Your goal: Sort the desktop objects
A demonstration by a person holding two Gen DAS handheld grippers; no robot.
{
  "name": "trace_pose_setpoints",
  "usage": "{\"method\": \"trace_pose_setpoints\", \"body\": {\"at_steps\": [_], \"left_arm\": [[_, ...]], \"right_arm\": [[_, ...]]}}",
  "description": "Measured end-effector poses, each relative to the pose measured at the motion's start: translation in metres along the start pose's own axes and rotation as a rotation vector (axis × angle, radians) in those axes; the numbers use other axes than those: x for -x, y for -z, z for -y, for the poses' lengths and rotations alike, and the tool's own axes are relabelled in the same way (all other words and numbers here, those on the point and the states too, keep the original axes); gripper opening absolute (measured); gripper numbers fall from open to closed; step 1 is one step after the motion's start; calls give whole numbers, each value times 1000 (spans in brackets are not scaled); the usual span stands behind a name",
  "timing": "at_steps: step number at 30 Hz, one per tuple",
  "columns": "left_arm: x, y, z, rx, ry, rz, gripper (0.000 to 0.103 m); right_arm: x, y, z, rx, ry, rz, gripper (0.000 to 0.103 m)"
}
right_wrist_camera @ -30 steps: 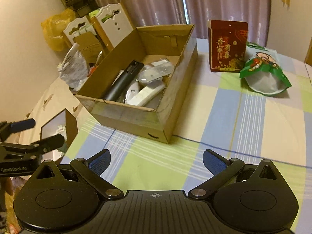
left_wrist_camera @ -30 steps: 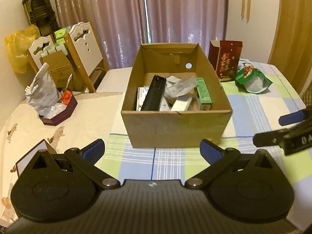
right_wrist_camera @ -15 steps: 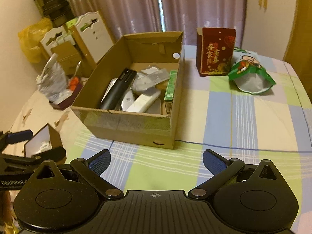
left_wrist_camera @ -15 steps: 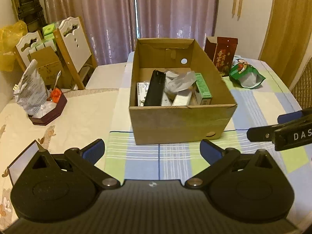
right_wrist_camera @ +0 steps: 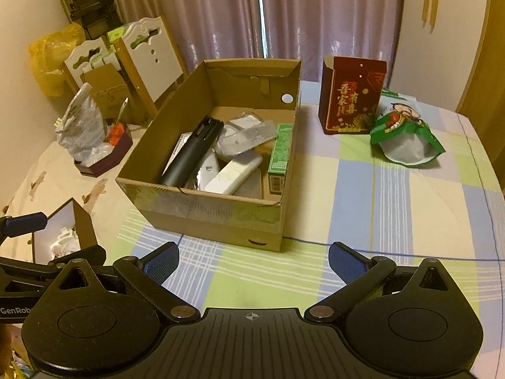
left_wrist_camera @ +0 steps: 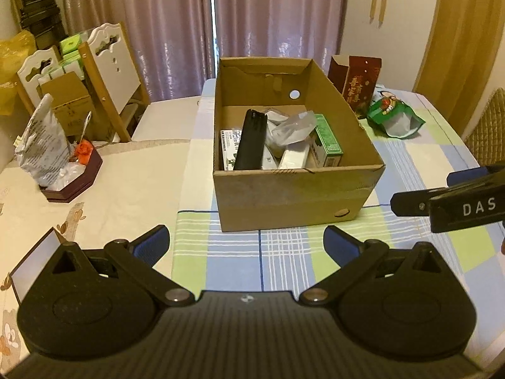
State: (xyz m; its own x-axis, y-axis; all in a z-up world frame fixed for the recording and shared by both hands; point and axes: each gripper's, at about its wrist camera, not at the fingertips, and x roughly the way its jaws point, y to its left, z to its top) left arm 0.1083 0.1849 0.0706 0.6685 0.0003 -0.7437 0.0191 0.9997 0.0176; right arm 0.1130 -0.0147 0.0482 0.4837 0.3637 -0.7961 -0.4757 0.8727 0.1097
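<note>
1. Your left gripper (left_wrist_camera: pixel 246 240) is spread wide, nothing between the blue pads. It hangs over the checked cloth (left_wrist_camera: pixel 284 259), just short of the box (left_wrist_camera: pixel 296 195).
2. Your right gripper (right_wrist_camera: pixel 254 260) is the same: spread, holding nothing, near the box's front right corner.
3. Left view only: your right gripper comes in side-on at the right edge, marked "DAS". A woven chair back (left_wrist_camera: pixel 486 126) shows far right.
4. Right view only: your left gripper (right_wrist_camera: pixel 38 249) comes in at the left edge. Past it sits a small open carton (right_wrist_camera: pixel 79 224) with white scraps inside.
5. Box contents, left to right: a flat printed pack (left_wrist_camera: pixel 228 145), a black bar (right_wrist_camera: pixel 192 154), clear bags (right_wrist_camera: pixel 246 135), a white block (right_wrist_camera: pixel 233 177), and a green carton (right_wrist_camera: pixel 281 148) against the right wall.
6. Outside the box, on the cloth to its right: a red carton (right_wrist_camera: pixel 350 94), upright, with a green snack bag (right_wrist_camera: pixel 404 135) touching it at the front right.
7. Left of the cloth, the table (left_wrist_camera: pixel 126 183) is cream. It carries a dark tray (left_wrist_camera: pixel 72 183) with a crumpled foil bag (left_wrist_camera: pixel 44 139) in it.
8. Room: two white-backed chairs (left_wrist_camera: pixel 110 72) on the left, one holding a brown carton. Purple curtains (left_wrist_camera: pixel 252 15) hang behind.
9. Open room: bare cloth runs in front of the box and to its right. The table edge curves close on the far right.
</note>
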Motion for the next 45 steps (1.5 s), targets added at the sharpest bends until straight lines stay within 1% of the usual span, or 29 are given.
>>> {"method": "trace_pose_setpoints", "body": {"at_steps": [3, 7, 10, 22, 31, 37, 45], "left_arm": [[3, -1, 4, 11, -19, 9, 102], [6, -2, 10, 17, -19, 4, 102], [9, -2, 14, 16, -34, 8, 102], [14, 0, 25, 24, -53, -23, 102], [30, -5, 23, 28, -72, 1, 102], [39, -5, 21, 39, -69, 10, 102], [36, -5, 20, 41, -54, -4, 102]], "right_arm": [[0, 2, 3, 2, -4, -6, 103], [3, 5, 7, 6, -8, -11, 103], [6, 9, 9, 5, -9, -15, 103], [17, 14, 10, -5, 3, -14, 103], [27, 13, 4, 10, 10, 2, 103], [33, 12, 2, 16, 18, 13, 103], [36, 11, 0, 25, 21, 18, 103]]}}
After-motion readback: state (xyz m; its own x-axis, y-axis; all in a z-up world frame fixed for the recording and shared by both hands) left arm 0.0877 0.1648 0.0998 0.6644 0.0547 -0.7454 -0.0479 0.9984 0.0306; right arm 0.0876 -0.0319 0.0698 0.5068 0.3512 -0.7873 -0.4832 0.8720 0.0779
